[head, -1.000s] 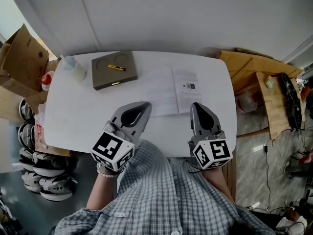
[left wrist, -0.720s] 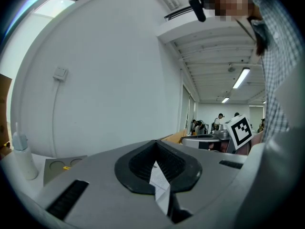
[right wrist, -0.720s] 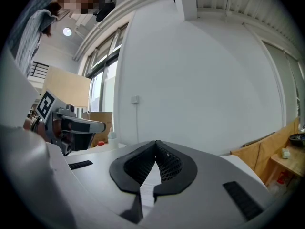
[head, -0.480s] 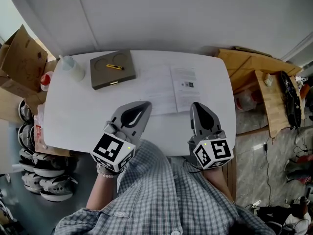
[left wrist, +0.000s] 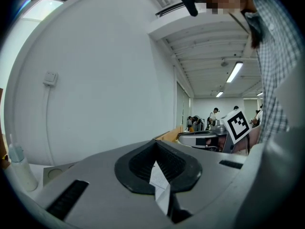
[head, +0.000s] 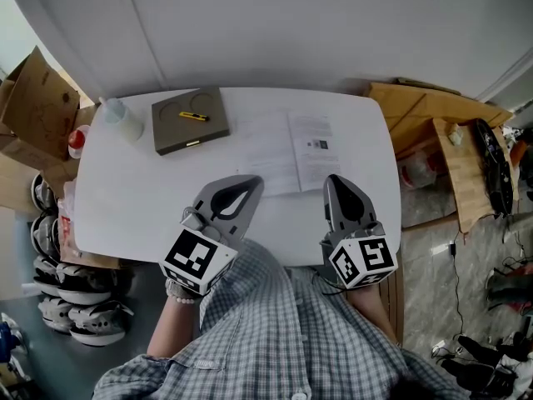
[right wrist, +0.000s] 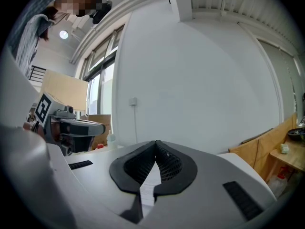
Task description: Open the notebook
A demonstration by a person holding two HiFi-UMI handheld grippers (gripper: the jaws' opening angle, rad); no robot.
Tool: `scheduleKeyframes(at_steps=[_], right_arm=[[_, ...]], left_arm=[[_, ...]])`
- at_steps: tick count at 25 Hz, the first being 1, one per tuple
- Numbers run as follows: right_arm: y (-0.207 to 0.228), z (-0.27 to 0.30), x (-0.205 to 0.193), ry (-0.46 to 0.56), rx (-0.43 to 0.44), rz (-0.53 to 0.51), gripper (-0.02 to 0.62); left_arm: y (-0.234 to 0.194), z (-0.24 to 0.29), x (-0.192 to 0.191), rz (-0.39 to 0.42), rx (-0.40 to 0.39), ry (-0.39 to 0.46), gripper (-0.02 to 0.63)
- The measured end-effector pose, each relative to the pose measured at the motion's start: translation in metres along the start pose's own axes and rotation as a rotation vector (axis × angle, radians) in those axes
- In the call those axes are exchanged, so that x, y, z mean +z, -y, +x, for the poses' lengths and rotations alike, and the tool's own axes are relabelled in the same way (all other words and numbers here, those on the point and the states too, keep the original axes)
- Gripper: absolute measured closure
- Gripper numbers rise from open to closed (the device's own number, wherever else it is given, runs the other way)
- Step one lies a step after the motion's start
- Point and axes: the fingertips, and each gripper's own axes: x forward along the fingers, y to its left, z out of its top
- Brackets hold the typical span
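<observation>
The notebook [head: 287,152] lies open and flat on the white table [head: 133,198], two white pages showing, with print on the right one. My left gripper [head: 254,182] is shut and empty, its tip over the near left corner of the left page. The right gripper [head: 333,179] is also shut and empty, with its tip at the near edge of the right page. In the left gripper view the jaws [left wrist: 155,144] meet, and only white paper shows through the slit below them. The right gripper view shows the same for its jaws [right wrist: 156,154].
A flat grey-brown box [head: 179,132] with a yellow knife [head: 193,116] on it lies at the table's far left, next to a plastic bottle [head: 122,117]. Cardboard boxes [head: 37,98] and shoes [head: 75,307] stand at the left, wooden shelves [head: 450,140] at the right.
My left gripper has rolled slightly and edged a little to the right. The right gripper and the notebook have stayed put.
</observation>
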Motion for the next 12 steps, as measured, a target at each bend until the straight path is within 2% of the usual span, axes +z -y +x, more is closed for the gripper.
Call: scheduleKeyframes(at_steps=[12], right_arm=[[-0.0036, 0.0032, -0.0025, -0.015, 0.010, -0.007, 0.574]], left_arm=[[0.0014, -0.0010, -0.0021, 0.007, -0.008, -0.009, 0.598]])
